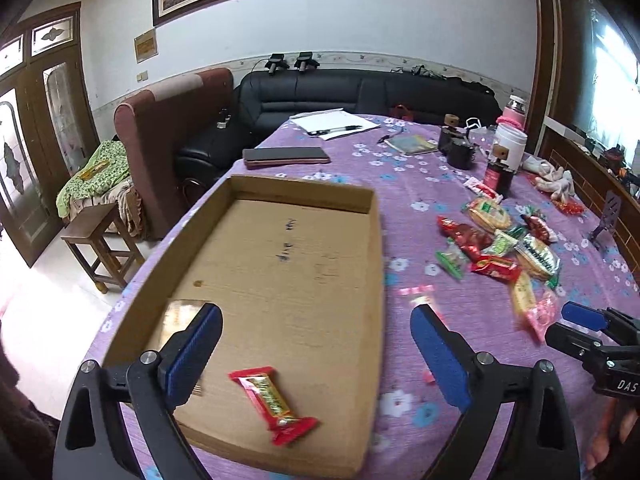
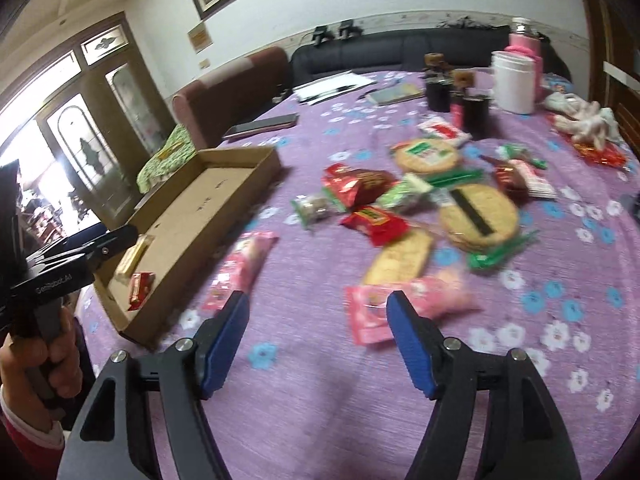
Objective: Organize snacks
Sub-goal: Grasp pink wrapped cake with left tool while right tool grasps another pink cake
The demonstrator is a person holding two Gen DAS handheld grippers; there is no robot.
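A shallow cardboard box (image 1: 370,276) lies on the purple flowered tablecloth, also in the right wrist view (image 2: 262,168). In it lie a red-and-gold snack bar (image 1: 272,400) (image 2: 141,289) and a pale wrapped snack (image 1: 178,314) (image 2: 134,256). My left gripper (image 1: 316,320) is open and empty above the box's near end. A heap of wrapped snacks (image 1: 500,244) (image 2: 420,200) lies right of the box. My right gripper (image 2: 318,304) is open and empty, close to a pink packet (image 2: 404,304); another pink packet (image 2: 244,264) lies to its left. The right gripper also shows in the left wrist view (image 1: 588,320).
At the table's far side are a phone (image 1: 286,156), papers with a pen (image 1: 336,126), a notebook (image 1: 412,144), dark jars (image 1: 460,148), a white tub (image 1: 510,144) and a pink bottle (image 1: 514,114). Sofas and a wooden stool (image 1: 96,248) stand beyond the table's left edge.
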